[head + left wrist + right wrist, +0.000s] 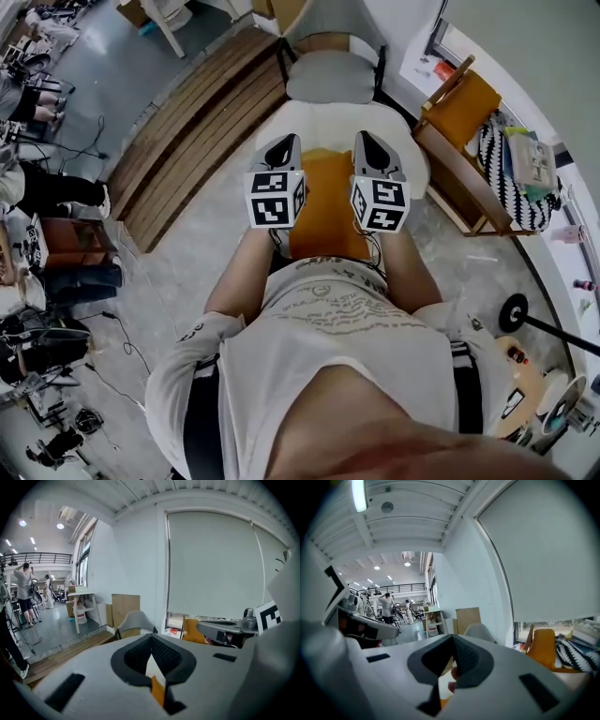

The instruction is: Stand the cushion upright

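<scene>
An orange cushion [323,211] lies flat on a white padded seat [417,155] straight in front of me. Both grippers hover side by side above it, and I cannot tell whether they touch it. The left gripper [284,145] is over the cushion's left edge and the right gripper [370,141] over its right edge. In the left gripper view the jaws [151,641] meet tip to tip, with a sliver of the orange cushion [158,691] showing below them. The right gripper [452,641] is likewise shut, with nothing held.
A grey chair [330,75] stands behind the white seat. At the right are a wooden chair with an orange pad [459,112] and a black-and-white striped bag [511,178]. A wooden slat platform [202,122] lies to the left. People stand far left.
</scene>
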`<state>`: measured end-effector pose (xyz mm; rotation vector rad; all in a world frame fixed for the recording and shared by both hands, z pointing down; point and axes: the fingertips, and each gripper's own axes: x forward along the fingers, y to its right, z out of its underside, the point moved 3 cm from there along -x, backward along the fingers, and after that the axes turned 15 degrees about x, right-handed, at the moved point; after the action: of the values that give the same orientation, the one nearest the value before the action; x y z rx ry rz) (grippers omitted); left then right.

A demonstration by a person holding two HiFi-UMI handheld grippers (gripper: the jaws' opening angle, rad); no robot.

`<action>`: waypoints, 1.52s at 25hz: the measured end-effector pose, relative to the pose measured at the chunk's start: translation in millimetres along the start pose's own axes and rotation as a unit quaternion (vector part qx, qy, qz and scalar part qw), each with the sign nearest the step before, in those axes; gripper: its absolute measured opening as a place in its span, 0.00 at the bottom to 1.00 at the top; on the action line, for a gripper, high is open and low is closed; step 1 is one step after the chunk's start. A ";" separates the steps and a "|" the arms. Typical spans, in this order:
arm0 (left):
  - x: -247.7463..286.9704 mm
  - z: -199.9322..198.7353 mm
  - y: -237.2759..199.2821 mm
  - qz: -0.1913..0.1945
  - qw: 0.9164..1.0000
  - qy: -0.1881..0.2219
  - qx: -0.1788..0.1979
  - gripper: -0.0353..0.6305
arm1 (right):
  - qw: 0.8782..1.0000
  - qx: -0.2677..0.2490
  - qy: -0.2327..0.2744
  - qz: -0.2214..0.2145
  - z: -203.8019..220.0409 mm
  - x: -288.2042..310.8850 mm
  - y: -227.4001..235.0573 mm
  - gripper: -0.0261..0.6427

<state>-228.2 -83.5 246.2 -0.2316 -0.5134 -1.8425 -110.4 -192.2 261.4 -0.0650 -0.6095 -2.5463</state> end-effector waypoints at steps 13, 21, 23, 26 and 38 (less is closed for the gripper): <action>47.2 5.7 -65.3 0.107 0.993 0.027 0.033 0.09 | 0.993 0.015 0.036 0.112 10.8 39.5 -27.5 0.08; 81.8 13.2 -98.4 0.205 0.977 0.019 0.061 0.09 | 0.969 0.046 0.057 0.235 28.0 43.1 -30.3 0.08; 88.2 22.1 -98.2 0.223 0.973 0.011 0.052 0.09 | 0.965 0.041 0.053 0.252 36.1 35.1 -34.8 0.08; 100.7 34.1 -88.7 0.237 0.970 -0.004 0.060 0.09 | 0.959 0.051 0.043 0.274 45.7 20.9 -30.1 0.08; 127.3 131.2 -7.8 0.318 0.939 -0.098 0.082 0.09 | 0.918 0.146 -0.006 0.369 155.3 -32.8 33.0 0.08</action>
<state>-289.9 -130.3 412.0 -0.4170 -0.6392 -1.1443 -76.6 -134.4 409.0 -0.1695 -0.7844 -1.7117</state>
